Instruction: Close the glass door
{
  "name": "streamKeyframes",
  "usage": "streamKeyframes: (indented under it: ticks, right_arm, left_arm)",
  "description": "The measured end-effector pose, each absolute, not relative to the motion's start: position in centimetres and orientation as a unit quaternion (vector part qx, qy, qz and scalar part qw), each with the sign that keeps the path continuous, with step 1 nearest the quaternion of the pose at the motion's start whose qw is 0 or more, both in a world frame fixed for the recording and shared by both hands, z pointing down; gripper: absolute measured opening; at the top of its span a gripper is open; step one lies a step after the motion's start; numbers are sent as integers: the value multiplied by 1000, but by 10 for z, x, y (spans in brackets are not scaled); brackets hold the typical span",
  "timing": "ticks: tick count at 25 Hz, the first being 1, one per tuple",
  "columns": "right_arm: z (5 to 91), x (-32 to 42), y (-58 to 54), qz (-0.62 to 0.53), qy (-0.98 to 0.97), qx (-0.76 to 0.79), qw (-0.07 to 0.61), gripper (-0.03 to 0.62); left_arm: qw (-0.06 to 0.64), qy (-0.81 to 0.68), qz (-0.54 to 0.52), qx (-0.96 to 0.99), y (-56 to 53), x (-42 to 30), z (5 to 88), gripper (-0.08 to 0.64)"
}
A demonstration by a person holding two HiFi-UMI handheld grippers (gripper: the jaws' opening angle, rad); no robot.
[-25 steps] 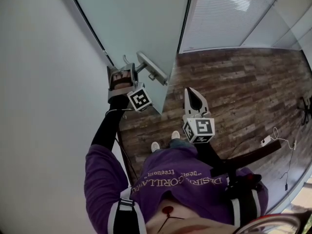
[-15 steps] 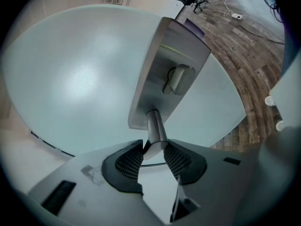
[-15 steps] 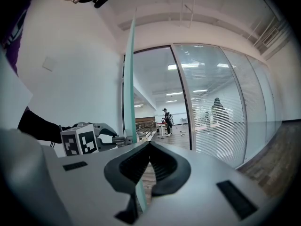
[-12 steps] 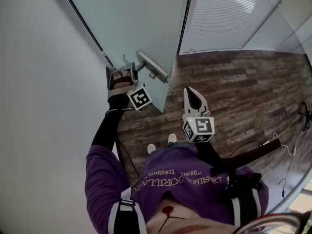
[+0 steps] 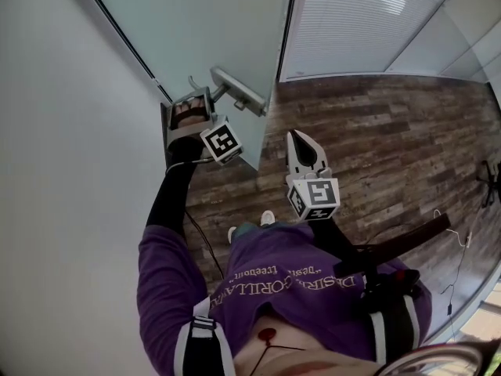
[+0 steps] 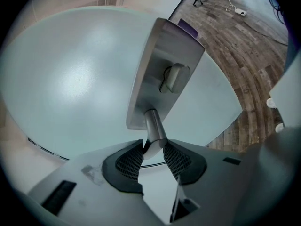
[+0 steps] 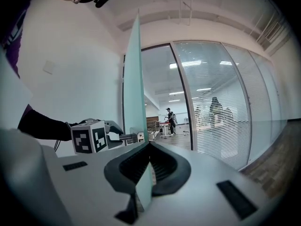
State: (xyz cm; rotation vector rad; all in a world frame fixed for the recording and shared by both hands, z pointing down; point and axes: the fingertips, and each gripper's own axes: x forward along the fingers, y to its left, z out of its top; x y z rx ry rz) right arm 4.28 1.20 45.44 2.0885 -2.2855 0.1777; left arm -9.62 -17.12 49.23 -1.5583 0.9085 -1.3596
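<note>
The frosted glass door [image 5: 219,22] stands ajar at the top of the head view, with a metal lever handle [image 5: 237,91] on a steel plate [image 6: 164,74]. My left gripper [image 5: 202,95] is shut on the end of the lever [image 6: 151,126], both pads pressing its round bar. The right gripper [image 5: 296,136] hangs to the right of the door's free edge, apart from it, jaws shut on nothing. In the right gripper view [image 7: 149,147] the door's edge [image 7: 136,79] shows edge-on straight ahead.
A white wall [image 5: 63,131] runs along the left beside the door. Wood flooring [image 5: 376,131] spreads to the right, bounded by a glass partition with blinds [image 5: 360,22]. Cables [image 5: 462,233] lie at the far right. People stand far beyond the doorway [image 7: 170,117].
The door, its handle and my left gripper have shifted up and left in the head view. The right gripper moved the same way, still shut and apart from the door.
</note>
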Motion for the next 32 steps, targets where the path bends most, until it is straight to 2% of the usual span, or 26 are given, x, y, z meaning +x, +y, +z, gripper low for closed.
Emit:
streamKeyframes:
  ticks: [8, 18, 22, 25, 32]
  right_arm:
    - [465, 62, 7, 71, -731, 678, 17, -11]
    - [462, 78, -26, 84, -720, 689, 13, -11]
    - [456, 88, -44, 79, -715, 694, 13, -11]
    - [454, 93, -55, 78, -711, 699, 14, -11]
    - [438, 125, -84, 88, -694, 715, 12, -11]
  left_arm:
    - [427, 351, -541, -633, -186, -66, 500, 135]
    - [469, 328, -535, -622, -206, -31, 486, 118]
    - [458, 330, -482, -670, -214, -1, 490, 115]
    - [499, 321, -523, -612, -228, -5, 481, 114]
    - [513, 266, -539, -613, -260, 39, 469, 99]
